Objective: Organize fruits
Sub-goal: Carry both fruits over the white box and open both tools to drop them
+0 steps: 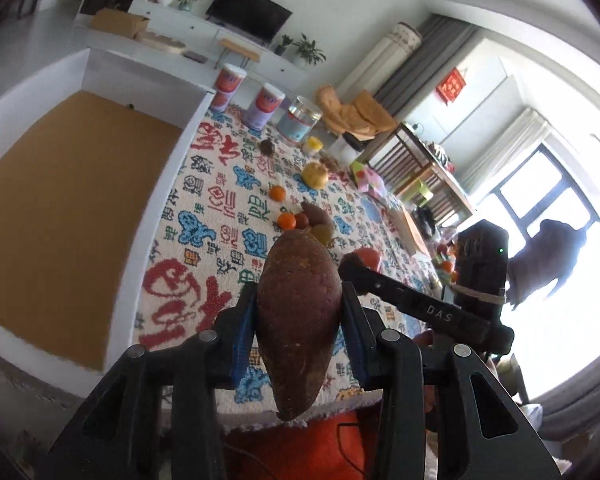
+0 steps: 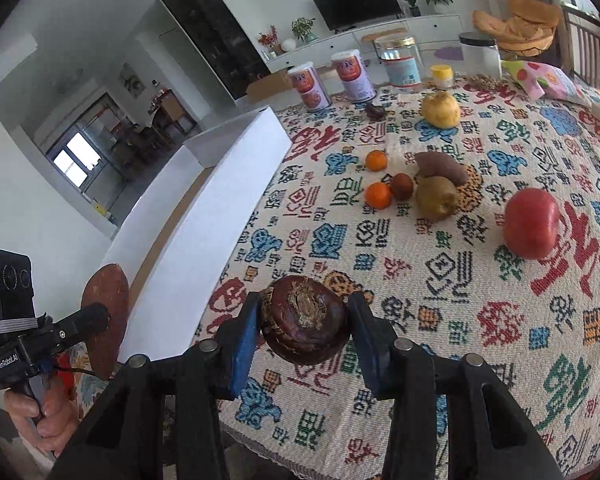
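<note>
From my left claw (image 1: 298, 312) I see its blue pads pressed on both flanks of a long sweet potato (image 1: 296, 316), which hangs lengthwise between them, blunt end away from me and tapered tip toward the camera, above the near edge of the patterned tablecloth (image 1: 220, 216). Its skin is dusty reddish-brown, flecked with pale spots. Only this view looks down into the white-walled box (image 1: 112, 216) to the left of the claw, showing its bare tan floor. Ahead of the claw lie small oranges and another sweet potato; just to its right my other gripper reaches in. Through my right claw (image 2: 305, 322) the same box shows only its outer white wall, off to the left, where my left hand (image 2: 40, 420) grips its handle with the sweet potato edge-on. The right claw is clamped narrowly on a round, dark maroon water chestnut (image 2: 305, 320) with a rough, fibrous tan crown facing me, lifted clear of the cloth. Only here, beyond and right of the claw, do I fully see the red apple (image 2: 531, 224).
</note>
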{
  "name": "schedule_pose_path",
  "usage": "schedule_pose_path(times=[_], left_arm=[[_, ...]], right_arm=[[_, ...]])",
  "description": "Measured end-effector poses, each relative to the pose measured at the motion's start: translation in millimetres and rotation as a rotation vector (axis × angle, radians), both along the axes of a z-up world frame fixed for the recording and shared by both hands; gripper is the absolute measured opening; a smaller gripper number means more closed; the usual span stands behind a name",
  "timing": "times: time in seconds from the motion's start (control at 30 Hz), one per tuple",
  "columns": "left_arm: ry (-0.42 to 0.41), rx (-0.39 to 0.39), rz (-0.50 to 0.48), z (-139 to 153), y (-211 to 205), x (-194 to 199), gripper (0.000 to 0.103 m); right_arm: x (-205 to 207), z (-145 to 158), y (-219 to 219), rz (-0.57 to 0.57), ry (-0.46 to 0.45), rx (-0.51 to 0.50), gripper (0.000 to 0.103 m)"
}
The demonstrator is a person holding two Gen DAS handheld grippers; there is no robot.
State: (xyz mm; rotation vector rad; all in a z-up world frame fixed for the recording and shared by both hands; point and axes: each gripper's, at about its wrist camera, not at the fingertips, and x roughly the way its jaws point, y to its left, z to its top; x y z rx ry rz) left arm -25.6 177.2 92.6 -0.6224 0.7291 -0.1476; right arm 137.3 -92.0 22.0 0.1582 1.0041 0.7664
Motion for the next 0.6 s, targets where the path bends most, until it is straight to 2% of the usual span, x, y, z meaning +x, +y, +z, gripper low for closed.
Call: schedule_pose_path(times=[0.1,0.2,0.3,0.37,0.43,0.47,0.53,0.6], left_arm=[[0.023,0.028,0.176,8.3,46.1,-18.7,0.040],[0.116,0.056,0.314,-13.4,86.2,-14.5,0.040],[0.216,0.109,0.393,-47.6,109.8,1.2,0.041],[0.263,0.151,0.418,-66.5,117.0,10.6,0.041],[0.270,0.187,0.438,-74.1,120.2,17.3,0.048],[0.264,0.203,0.442,-74.4,120.1,19.8,0.052],[0.251,0.244,0.463,-68.7,116.8,24.1,0.072],[0.206,0.271,0.461,-61.5,113.8,24.7,0.080]], right_arm=[[-11.3,26.6,75.6,0.176,-0.015,0.065,0.044],[-25.1,37.0,147.2,0.313,-0.016,0.099,0.044],[-28.6,25.6,207.1,0.396,0.019,0.077,0.044],[-27.5,10.5,230.8,0.410,0.061,0.043,0.045],[-25.3,-4.5,244.2,0.392,0.075,0.012,0.046],[-24.2,-10.2,243.8,0.375,0.082,0.004,0.050],[-18.1,-13.6,238.5,0.342,0.112,0.037,0.058],[-15.5,-6.3,221.5,0.320,0.093,0.078,0.068]])
